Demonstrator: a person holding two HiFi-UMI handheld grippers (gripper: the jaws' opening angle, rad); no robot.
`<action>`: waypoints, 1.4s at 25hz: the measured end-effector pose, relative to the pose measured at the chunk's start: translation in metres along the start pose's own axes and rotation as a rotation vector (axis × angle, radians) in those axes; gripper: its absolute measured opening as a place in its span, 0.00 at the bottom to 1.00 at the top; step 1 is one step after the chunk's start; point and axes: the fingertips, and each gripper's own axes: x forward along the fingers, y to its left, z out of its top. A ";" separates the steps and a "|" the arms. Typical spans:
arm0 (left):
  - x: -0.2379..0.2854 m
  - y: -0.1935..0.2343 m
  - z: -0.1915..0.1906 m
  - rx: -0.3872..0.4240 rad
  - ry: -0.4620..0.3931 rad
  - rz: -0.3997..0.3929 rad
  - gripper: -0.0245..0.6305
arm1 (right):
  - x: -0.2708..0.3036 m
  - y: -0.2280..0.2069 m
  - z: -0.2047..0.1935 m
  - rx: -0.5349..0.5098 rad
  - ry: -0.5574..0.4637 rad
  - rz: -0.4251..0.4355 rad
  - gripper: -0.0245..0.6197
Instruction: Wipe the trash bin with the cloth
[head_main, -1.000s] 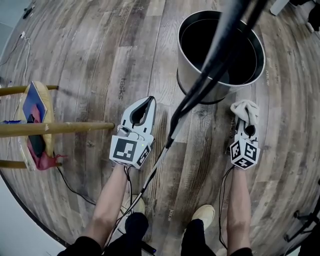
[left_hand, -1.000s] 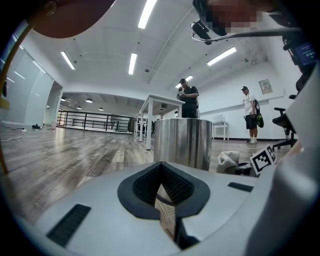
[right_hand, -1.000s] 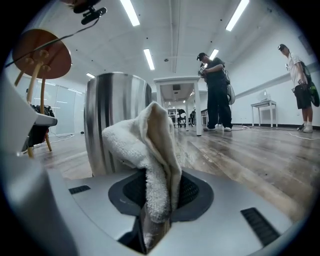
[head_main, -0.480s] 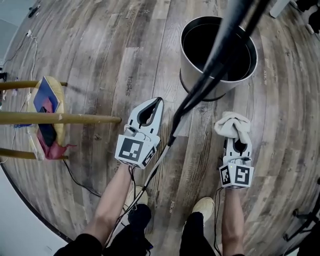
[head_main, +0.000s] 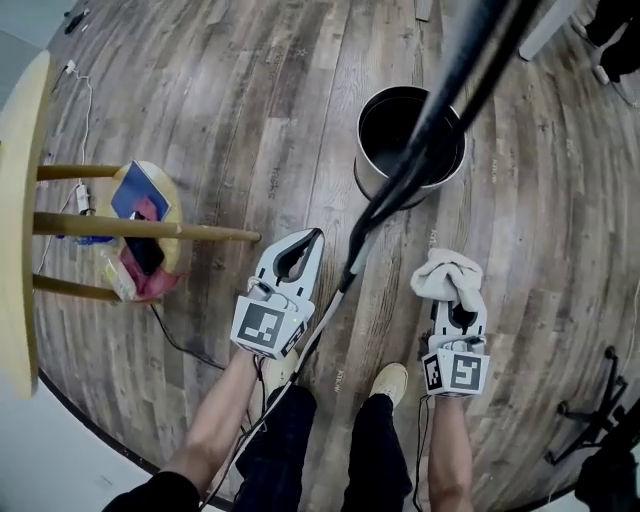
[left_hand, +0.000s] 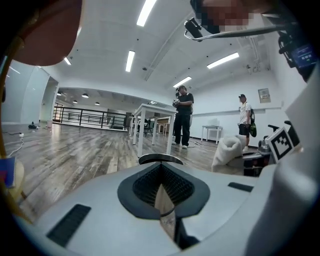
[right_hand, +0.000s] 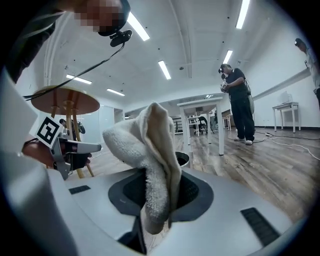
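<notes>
A round metal trash bin (head_main: 408, 140) with a black inside stands on the wood floor, ahead of both grippers; its rim (left_hand: 160, 158) shows low in the left gripper view, and the bin (right_hand: 183, 159) peeks out behind the cloth in the right one. My right gripper (head_main: 452, 288) is shut on a cream cloth (head_main: 446, 276), which bunches up over its jaws (right_hand: 150, 165). My left gripper (head_main: 308, 241) is shut with nothing in it, left of the bin and well short of it.
A wooden stool (head_main: 60, 230) stands at the left with a bag (head_main: 140, 250) of things under it. A black cable (head_main: 400, 190) hangs across the middle of the head view. Two people (left_hand: 182, 117) and white tables (left_hand: 150, 125) stand farther off. A black stand base (head_main: 590, 420) sits at the lower right.
The view has drawn back from the bin, which now looks smaller and farther off. Both grippers have come back toward the person's feet; the cloth stays in the right one.
</notes>
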 end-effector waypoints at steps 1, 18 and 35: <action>-0.007 -0.005 0.015 -0.001 0.008 -0.003 0.03 | -0.007 0.002 0.015 0.013 0.005 -0.009 0.19; -0.100 -0.055 0.276 -0.022 -0.007 -0.029 0.03 | -0.101 0.048 0.261 0.058 0.011 -0.047 0.19; -0.209 -0.104 0.458 0.015 -0.065 -0.034 0.03 | -0.198 0.132 0.426 0.018 -0.011 0.047 0.19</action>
